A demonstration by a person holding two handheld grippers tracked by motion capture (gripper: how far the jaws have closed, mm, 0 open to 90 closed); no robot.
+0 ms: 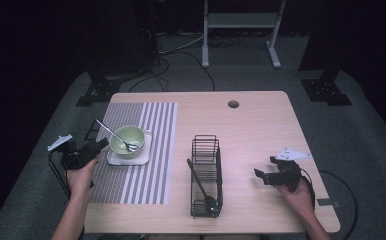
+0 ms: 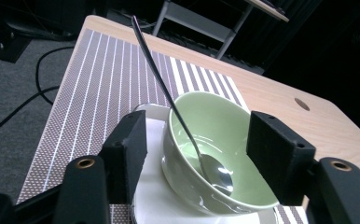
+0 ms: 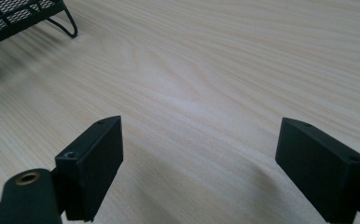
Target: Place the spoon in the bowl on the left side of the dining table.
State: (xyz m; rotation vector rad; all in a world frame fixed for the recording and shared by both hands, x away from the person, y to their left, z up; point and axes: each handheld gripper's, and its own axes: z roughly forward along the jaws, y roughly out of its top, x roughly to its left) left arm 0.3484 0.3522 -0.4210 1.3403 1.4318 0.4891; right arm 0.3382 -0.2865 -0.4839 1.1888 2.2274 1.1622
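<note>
The left gripper (image 1: pixel 97 148) stood with its jaws wide apart around the near rim of the bowl (image 2: pixel 215 149), holding nothing yet. The bowl sat on a white plate (image 1: pixel 142 159) on the striped mat (image 1: pixel 153 125) toward the table's left edge, a spoon (image 2: pixel 169 95) leaning inside it. A dark utensil (image 1: pixel 200 182) already lay in the wire rack (image 1: pixel 206 145) near the front edge (seemingly sorted). The spoon, I judged, remained to be moved. The right gripper (image 3: pixel 199 158) hovered spread and empty over bare table (image 3: pixel 215 60).
</note>
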